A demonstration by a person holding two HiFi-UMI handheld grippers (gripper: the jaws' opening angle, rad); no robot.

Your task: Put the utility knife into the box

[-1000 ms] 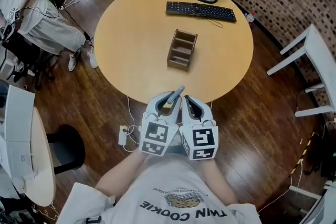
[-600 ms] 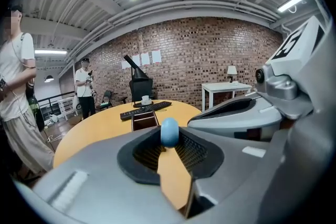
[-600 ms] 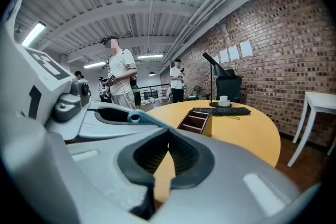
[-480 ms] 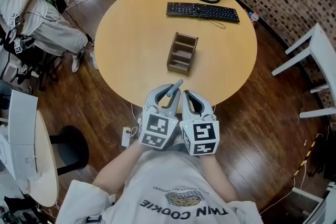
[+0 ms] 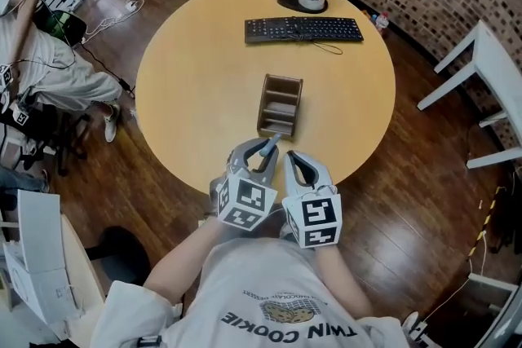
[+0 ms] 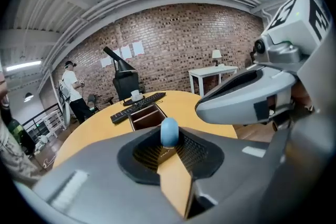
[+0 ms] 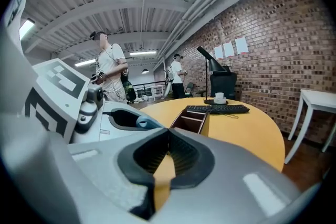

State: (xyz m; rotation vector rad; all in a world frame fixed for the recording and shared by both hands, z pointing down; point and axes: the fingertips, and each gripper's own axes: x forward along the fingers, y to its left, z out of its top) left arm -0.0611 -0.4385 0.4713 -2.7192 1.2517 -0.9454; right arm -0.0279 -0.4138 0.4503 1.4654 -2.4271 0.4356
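Left gripper (image 5: 259,154) jaws clamp the utility knife (image 6: 169,131); right gripper (image 5: 296,165) jaws together, empty; the mid-frame box (image 5: 280,105) is unfilled.

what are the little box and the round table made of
The small brown compartmented box looks like dark-stained wood, matt: thin flat panels and dividers. The round tan table looks like smooth laminate or veneer, faintly glossy; no grain shows, so either fits.

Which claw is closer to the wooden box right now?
Left. The left claw, holding the utility knife, sits just short of the near end of the box; the right claw is beside it, slightly further back.
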